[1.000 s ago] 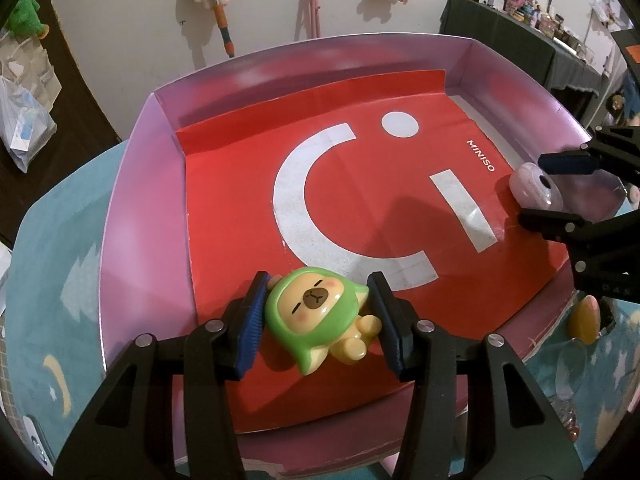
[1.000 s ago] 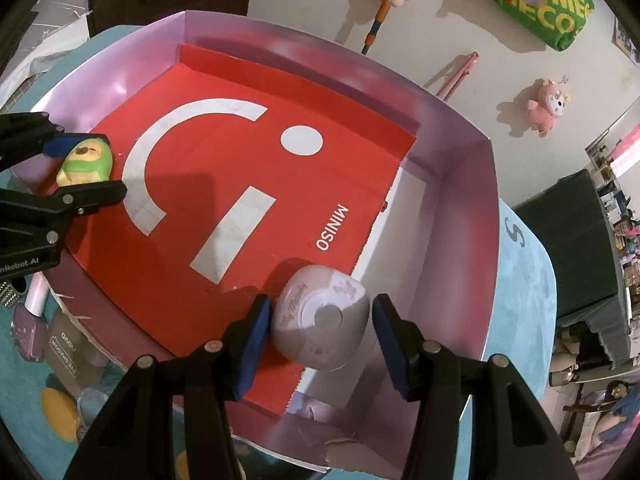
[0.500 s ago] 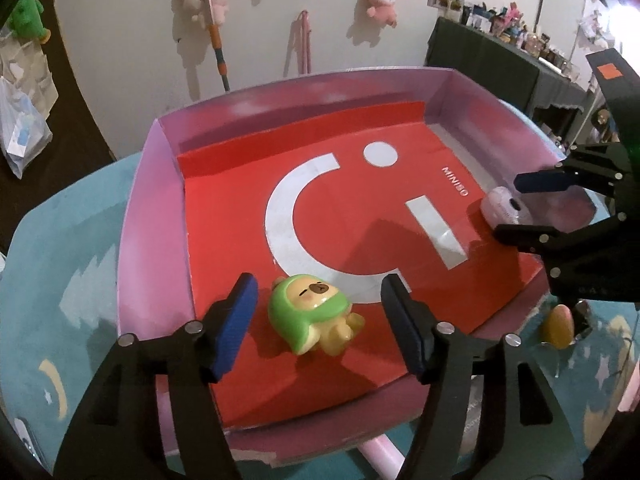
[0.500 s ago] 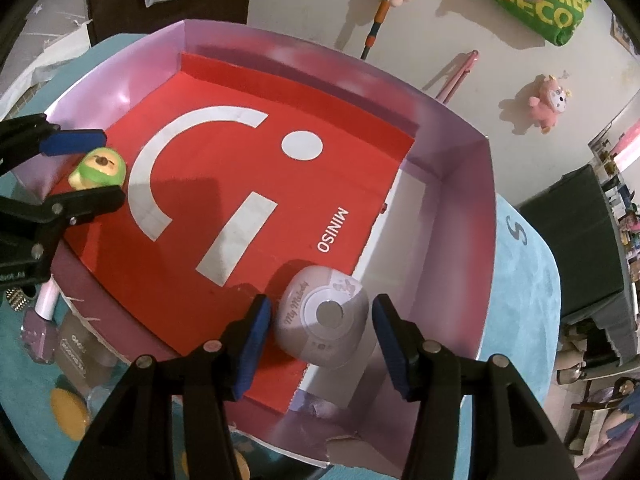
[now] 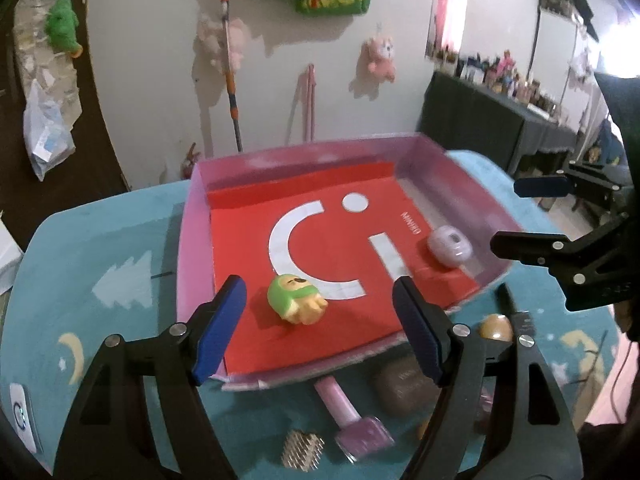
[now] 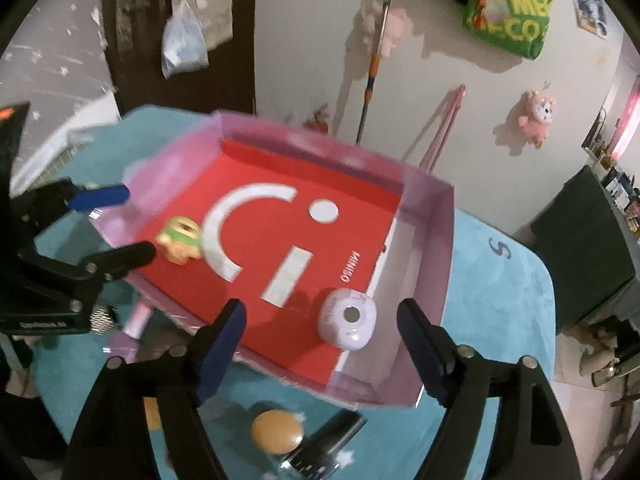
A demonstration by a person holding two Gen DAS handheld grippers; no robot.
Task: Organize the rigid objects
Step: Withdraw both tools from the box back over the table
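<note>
Two things already lie inside the shallow pink-walled cardboard tray (image 5: 192, 240) with its red paper lining: a small green-hooded bear figurine of hard plastic (image 5: 294, 300) on its side near the front left of the lining, and a rounded pale lilac plastic gadget (image 6: 349, 318) with a grey disc on top, at the lining's right edge near the front right corner. The left tool (image 5: 318, 326) hangs over the tray's front wall with its blue-padded jaws spread wide and nothing between them; the figurine sits beyond them, untouched. The right tool (image 6: 320, 352) is likewise wide open and empty, with the lilac gadget lying past its tips. Judging from this, the placing step for these two is done and the step in hand is the turn to the next pickup. On the teal patterned desk cover (image 5: 112, 248) in front of the tray wait a mauve nail-polish bottle (image 5: 352, 420), a brown rounded case (image 5: 404, 390), a tan egg-shaped piece (image 6: 276, 431), a small silver spiky block (image 5: 303, 449) and a dark comb-like item (image 6: 324, 446). The next move likely calls for lowering one open tool squarely over one of these. Readable writing: "MINISO" in white on the red lining; the green bag on the wall shows large yellow letters, only partly legible.
</note>
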